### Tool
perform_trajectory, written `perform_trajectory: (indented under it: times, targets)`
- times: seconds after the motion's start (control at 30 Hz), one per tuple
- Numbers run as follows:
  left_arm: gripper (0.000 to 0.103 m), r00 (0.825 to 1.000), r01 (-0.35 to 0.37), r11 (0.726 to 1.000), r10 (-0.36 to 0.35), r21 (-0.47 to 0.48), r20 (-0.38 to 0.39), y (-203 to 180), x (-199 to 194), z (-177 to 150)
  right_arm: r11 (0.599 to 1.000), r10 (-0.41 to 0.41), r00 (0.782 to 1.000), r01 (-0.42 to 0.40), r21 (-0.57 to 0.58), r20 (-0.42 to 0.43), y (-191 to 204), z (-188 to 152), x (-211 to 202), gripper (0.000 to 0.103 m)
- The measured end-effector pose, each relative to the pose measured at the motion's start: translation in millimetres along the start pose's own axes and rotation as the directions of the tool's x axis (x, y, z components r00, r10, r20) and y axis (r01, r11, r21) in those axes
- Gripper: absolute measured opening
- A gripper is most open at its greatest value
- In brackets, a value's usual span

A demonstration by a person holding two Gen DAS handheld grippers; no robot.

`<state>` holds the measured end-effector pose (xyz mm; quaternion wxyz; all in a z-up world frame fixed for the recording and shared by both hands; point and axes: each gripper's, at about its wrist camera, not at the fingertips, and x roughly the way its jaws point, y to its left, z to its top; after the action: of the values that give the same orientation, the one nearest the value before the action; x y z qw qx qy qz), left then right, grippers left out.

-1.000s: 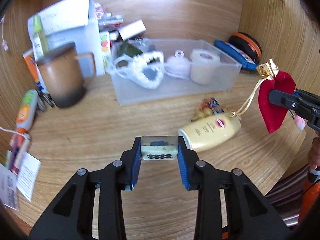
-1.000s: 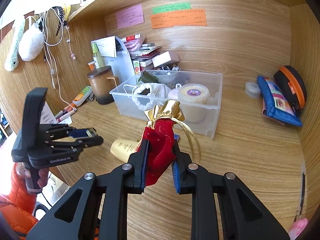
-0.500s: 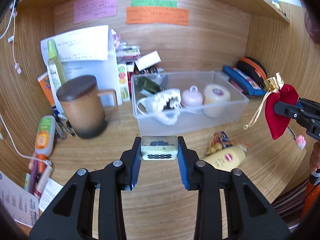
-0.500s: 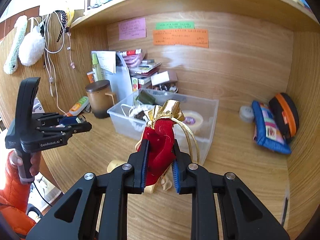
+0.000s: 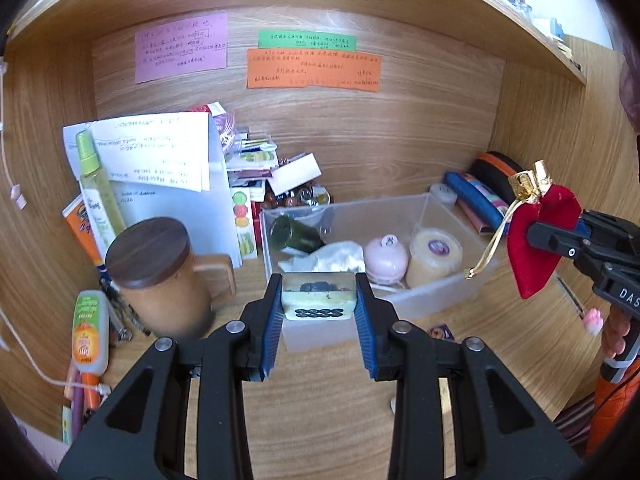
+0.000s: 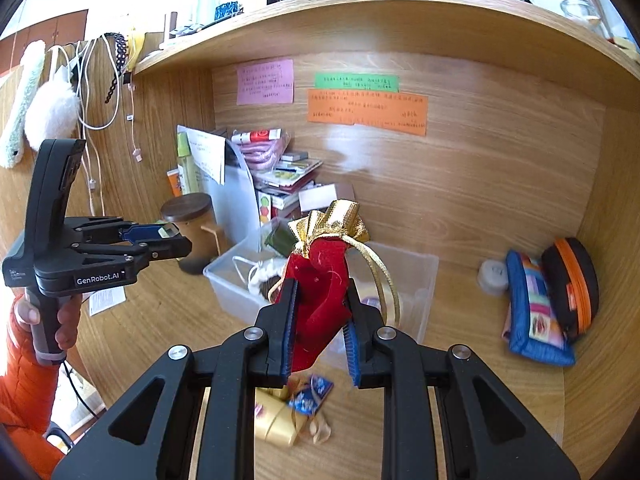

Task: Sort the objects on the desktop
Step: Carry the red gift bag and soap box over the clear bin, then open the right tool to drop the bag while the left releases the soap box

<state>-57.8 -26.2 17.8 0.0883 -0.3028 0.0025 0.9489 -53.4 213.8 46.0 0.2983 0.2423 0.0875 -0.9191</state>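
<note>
The left gripper [image 5: 319,300] pinches a pale mahjong tile [image 5: 318,298] flat between its blue pads, held in the air at the near wall of the clear bin [image 5: 456,292]. Over at three o'clock in the left view, the right gripper [image 5: 540,240] is clamped on a red velvet pouch [image 5: 536,248], gold cord dangling toward the bin's right end. Inside the bin: a dark green bottle [image 5: 294,234] at ten o'clock, crumpled white cloth [image 5: 336,254], a pink round case [image 5: 385,256] and a cream tub [image 5: 434,256]. A lidded brown mug [image 5: 160,276] stands just left of the bin, with papers and a spray bottle [image 5: 98,184] behind it. The right wrist view adds what the left hides: below the pouch [image 6: 320,300], at six o'clock, a yellow bottle [image 6: 276,420] and a blue packet [image 6: 312,396] lie on the desk in front of the bin [image 6: 420,280]. At three o'clock lie a blue pouch [image 6: 532,308] and a black-and-orange case [image 6: 572,284]. The left gripper [image 6: 172,240] hangs at nine o'clock.
</note>
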Motion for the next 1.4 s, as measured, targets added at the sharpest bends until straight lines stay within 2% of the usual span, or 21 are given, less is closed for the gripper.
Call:
perform_trajectory:
  times: [0.47, 0.83, 1.17, 1.3, 1.4]
  targets:
    - [0.033, 0.999, 0.007, 1.000, -0.008, -0.025, -0.032, 7, 42, 28, 0.998, 0.059, 0.998, -0.060, -0.034, -0.039, -9, 28, 55, 0.019]
    - [0.033, 0.993, 0.021, 1.000, -0.023, -0.023, -0.112, 6, 82, 21, 0.995, 0.083, 0.987, -0.090, -0.038, -0.139, -8, 18, 106, 0.019]
    - [0.034, 0.990, 0.018, 1.000, -0.019, -0.010, -0.136, 3, 93, 17, 0.995, 0.053, 0.978, -0.070, -0.075, -0.203, -1, 6, 132, 0.022]
    - [0.047, 0.992, 0.006, 1.000, -0.007, -0.009, -0.126, 4, 90, 16, 0.994, 0.011, 0.978, -0.032, -0.100, -0.210, 1, 5, 137, 0.022]
    - [0.054, 0.992, 0.004, 1.000, -0.005, -0.010, -0.124, 4, 86, 15, 0.991, -0.027, 0.975, -0.002, -0.132, -0.220, 5, 3, 143, 0.028]
